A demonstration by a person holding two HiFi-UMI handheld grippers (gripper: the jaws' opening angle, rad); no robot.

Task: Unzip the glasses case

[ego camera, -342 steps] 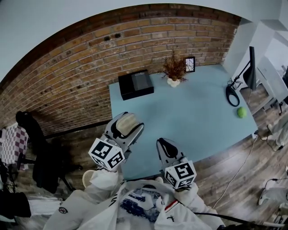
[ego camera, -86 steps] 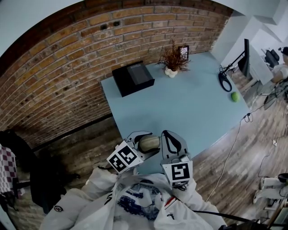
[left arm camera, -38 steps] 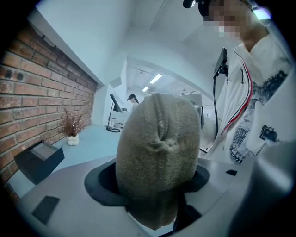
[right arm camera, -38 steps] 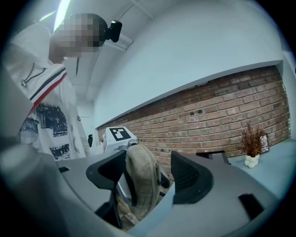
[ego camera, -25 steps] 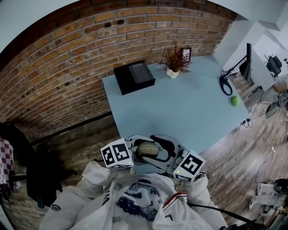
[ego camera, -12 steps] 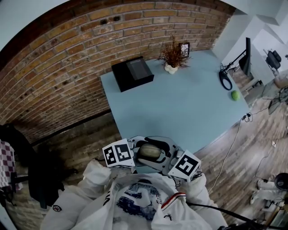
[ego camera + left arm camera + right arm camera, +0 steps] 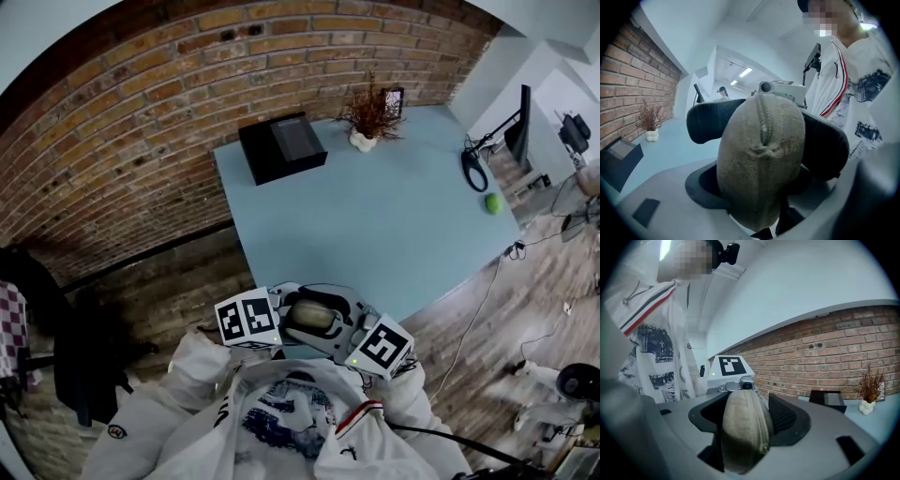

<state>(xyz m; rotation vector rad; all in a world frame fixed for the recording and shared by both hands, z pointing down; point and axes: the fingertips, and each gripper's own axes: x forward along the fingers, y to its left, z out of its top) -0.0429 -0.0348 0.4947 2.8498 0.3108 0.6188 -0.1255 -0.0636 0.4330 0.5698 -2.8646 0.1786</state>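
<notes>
left gripper: jaws clamped tight on the tan glasses case
right gripper: jaws wide, case's other end sitting between them
zipper: zipped up

Table: broad middle open. Obstacles on the far edge are a black box and a dried plant. Right edge: green ball.

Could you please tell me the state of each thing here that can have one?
glasses case: zip looks closed, held up between the grippers.
left gripper: shut on the glasses case.
right gripper: jaws apart round the case; whether they press, cannot tell.
potted plant: upright on the table.
</notes>
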